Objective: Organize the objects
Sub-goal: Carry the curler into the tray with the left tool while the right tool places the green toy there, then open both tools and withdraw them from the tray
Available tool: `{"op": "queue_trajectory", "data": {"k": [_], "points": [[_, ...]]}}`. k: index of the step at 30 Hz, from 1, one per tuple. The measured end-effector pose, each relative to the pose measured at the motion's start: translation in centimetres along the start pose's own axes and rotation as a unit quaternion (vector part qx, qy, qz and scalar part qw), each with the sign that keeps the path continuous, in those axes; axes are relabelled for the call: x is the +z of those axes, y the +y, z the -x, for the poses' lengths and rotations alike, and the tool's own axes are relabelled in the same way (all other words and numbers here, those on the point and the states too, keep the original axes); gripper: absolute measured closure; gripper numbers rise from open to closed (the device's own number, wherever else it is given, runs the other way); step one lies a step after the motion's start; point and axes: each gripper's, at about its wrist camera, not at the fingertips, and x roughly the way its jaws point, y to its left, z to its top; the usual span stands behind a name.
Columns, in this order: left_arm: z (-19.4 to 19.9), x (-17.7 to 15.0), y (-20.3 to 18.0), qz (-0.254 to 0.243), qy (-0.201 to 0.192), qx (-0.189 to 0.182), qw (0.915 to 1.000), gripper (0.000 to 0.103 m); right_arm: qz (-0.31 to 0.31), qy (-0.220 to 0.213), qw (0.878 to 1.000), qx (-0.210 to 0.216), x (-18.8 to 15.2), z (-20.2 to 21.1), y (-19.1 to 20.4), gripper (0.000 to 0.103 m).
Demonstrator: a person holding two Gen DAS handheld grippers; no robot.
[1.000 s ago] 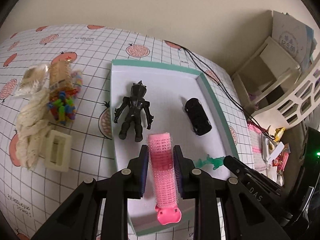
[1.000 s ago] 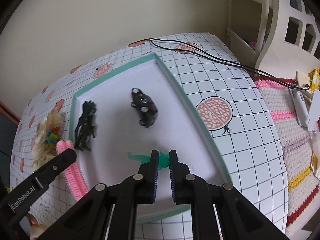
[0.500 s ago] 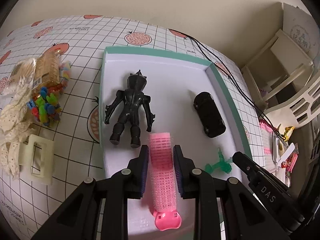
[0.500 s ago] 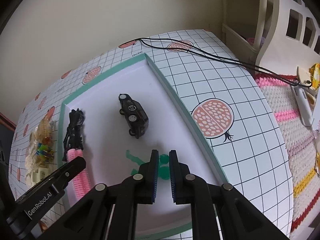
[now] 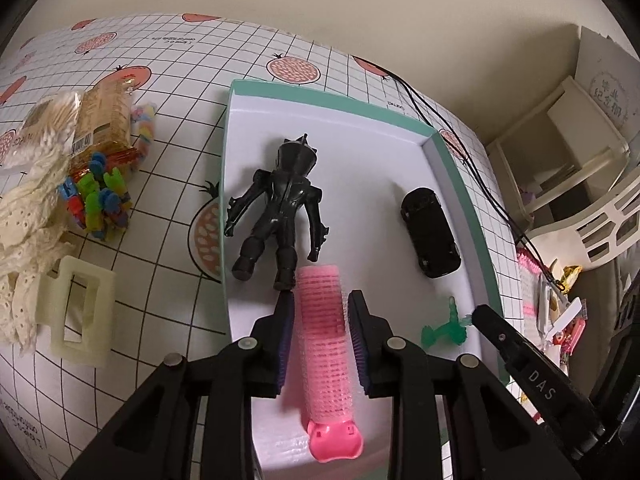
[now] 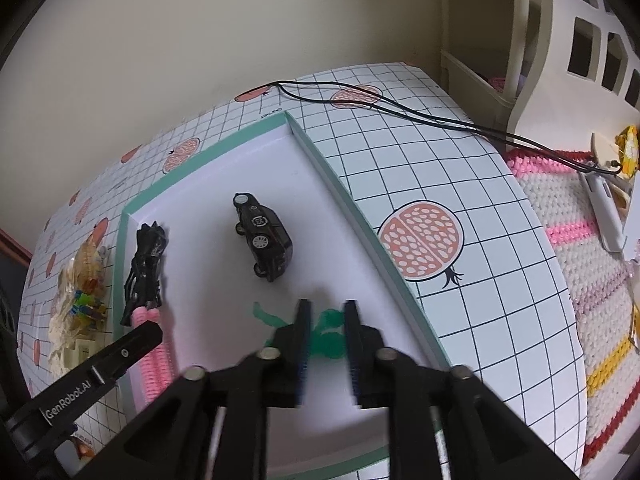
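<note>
A white tray with a teal rim (image 5: 320, 94) (image 6: 352, 200) lies on the grid-patterned tablecloth. In it lie a black action figure (image 5: 280, 208) (image 6: 146, 264), face down, and a black toy car (image 5: 430, 232) (image 6: 264, 236). My left gripper (image 5: 320, 300) is shut on a pink hair roller (image 5: 324, 344) (image 6: 154, 356), which rests low over the tray's near left part, just behind the figure's feet. My right gripper (image 6: 326, 308) stands open astride a small green plastic toy (image 6: 330, 336) (image 5: 444, 328) that lies on the tray floor near the right rim.
Left of the tray sit a cream lace cloth (image 5: 28, 208), a bag of colourful bits (image 5: 100, 196) and a cream hair clip (image 5: 80, 320). A black cable (image 6: 420, 114) crosses the far right of the table. A crocheted mat (image 6: 580, 280) and white shelving (image 5: 568, 140) stand to the right.
My right gripper's fingers have spread apart and let go of the green toy, which now lies on the tray. Both grippers have come lower over the tray; the left still carries the roller.
</note>
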Motion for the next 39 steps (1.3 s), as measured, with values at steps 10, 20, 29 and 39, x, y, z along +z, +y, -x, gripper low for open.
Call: {"op": "queue_trajectory", "data": {"k": [10, 20, 29, 39], "points": [[2.6, -0.2, 0.5, -0.006, -0.016, 0.003, 0.9998, 0.065, 0.009, -0.014, 1.000, 0.011, -0.4, 1.5, 0.6, 0.076], [6.3, -0.5, 2.0, -0.025, -0.054, 0.047, 0.9971, 0.027, 0.045, -0.022, 0.998, 0.022, -1.4, 3.0, 2.9, 0.076], [8.1, -0.6, 3.7, -0.022, -0.071, 0.052, 0.9959, 0.000, 0.059, -0.023, 0.998, 0.026, -1.9, 3.6, 4.4, 0.061], [9.4, -0.6, 5.3, -0.018, -0.087, 0.067, 0.9938, 0.000, 0.079, -0.032, 0.996, 0.036, -2.4, 3.8, 6.5, 0.029]]}}
